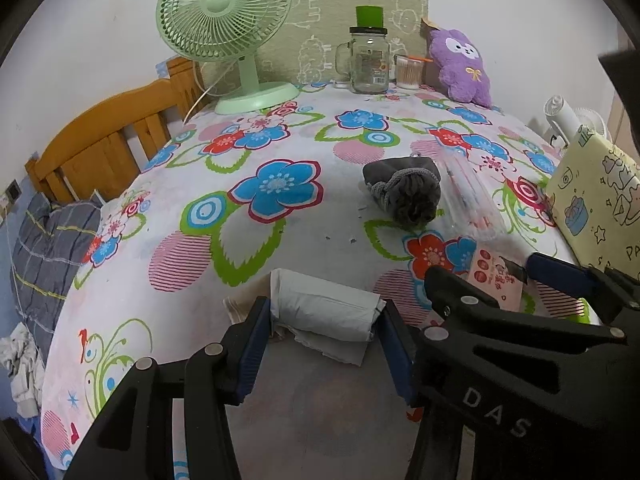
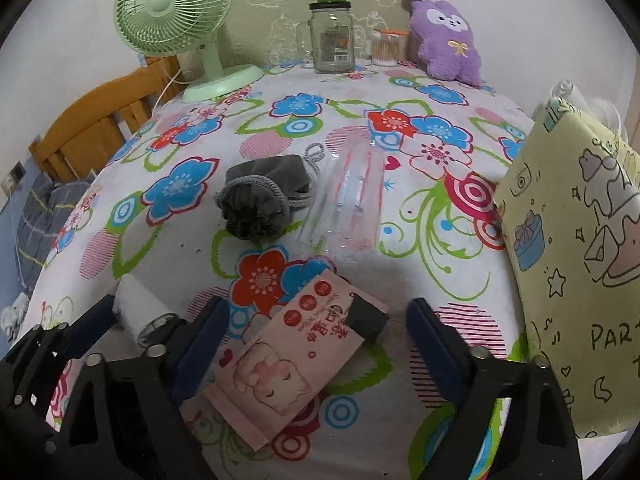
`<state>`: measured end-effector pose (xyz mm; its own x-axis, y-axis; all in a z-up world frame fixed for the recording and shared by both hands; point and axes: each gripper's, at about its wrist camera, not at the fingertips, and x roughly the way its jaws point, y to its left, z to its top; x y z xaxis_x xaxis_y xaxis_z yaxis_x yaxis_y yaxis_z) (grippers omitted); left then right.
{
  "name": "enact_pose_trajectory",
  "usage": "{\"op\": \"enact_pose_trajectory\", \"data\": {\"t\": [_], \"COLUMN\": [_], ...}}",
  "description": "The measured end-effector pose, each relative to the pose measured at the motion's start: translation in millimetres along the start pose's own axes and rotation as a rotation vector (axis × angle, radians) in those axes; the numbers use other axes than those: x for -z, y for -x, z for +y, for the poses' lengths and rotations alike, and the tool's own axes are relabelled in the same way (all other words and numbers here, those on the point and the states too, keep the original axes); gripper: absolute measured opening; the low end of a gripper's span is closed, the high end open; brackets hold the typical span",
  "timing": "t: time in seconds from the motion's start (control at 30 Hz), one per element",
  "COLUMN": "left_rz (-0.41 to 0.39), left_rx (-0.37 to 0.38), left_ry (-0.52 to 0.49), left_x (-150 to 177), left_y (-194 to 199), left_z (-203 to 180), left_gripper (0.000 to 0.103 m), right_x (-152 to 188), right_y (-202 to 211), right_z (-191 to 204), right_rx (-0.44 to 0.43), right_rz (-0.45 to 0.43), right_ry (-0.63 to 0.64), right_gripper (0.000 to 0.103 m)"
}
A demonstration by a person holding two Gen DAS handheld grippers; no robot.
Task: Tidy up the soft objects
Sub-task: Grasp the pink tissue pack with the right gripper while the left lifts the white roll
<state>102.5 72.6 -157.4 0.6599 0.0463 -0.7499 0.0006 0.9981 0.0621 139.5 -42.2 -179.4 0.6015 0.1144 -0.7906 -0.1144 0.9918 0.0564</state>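
The left gripper [image 1: 324, 344] clamps a rolled white cloth [image 1: 326, 308] between its blue pads, at the near edge of the floral tablecloth [image 1: 280, 248]. Just to its right, the right gripper [image 2: 316, 344] stands wide, its fingers on either side of a pink tissue packet [image 2: 288, 352] without touching it. Farther in lie a grey drawstring pouch [image 2: 252, 200] and, beside it, a clear plastic sleeve [image 2: 348, 204]. At the far edge stand a green fan [image 2: 176, 20], a glass jar [image 2: 332, 36] and a purple plush toy [image 2: 448, 40]; a yellow cushion [image 2: 576, 264] leans at right.
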Motion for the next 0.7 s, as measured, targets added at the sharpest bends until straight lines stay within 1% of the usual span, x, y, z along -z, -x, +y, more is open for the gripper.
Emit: {"op": "enact_pose_trajectory", "data": {"t": [0.03, 0.1, 0.13, 0.17, 0.37, 0.7], "left_rz": [-0.002, -0.004, -0.003, 0.002, 0.012, -0.009], "left_rx": [-0.005, -0.01, -0.004, 0.006, 0.029, 0.044], "left_ry": [-0.005, -0.009, -0.006, 0.002, 0.018, 0.019], "left_x": [0, 0, 0, 1, 4, 1], "left_y": [0, 0, 0, 0, 3, 21], "left_z": [-1, -2, -1, 0, -1, -9], "left_gripper": [0.056, 0.056, 0.055, 0.055, 0.055, 0.055], "right_x": [0, -1, -1, -1, 0, 1], "right_y": [1, 2, 2, 3, 4, 23], "right_z": [3, 7, 9, 11, 12, 7], "right_rx": [-0.007, -0.024, -0.033, -0.042, -0.045, -0.047], "right_rz": [0.001, 0.005, 0.007, 0.007, 0.01, -0.013], "right_ry": [0.012, 0.031, 0.039, 0.045, 0.063, 0.065], "right_gripper": [0.077, 0.065, 0.061, 0.053, 0.047, 0.045]}}
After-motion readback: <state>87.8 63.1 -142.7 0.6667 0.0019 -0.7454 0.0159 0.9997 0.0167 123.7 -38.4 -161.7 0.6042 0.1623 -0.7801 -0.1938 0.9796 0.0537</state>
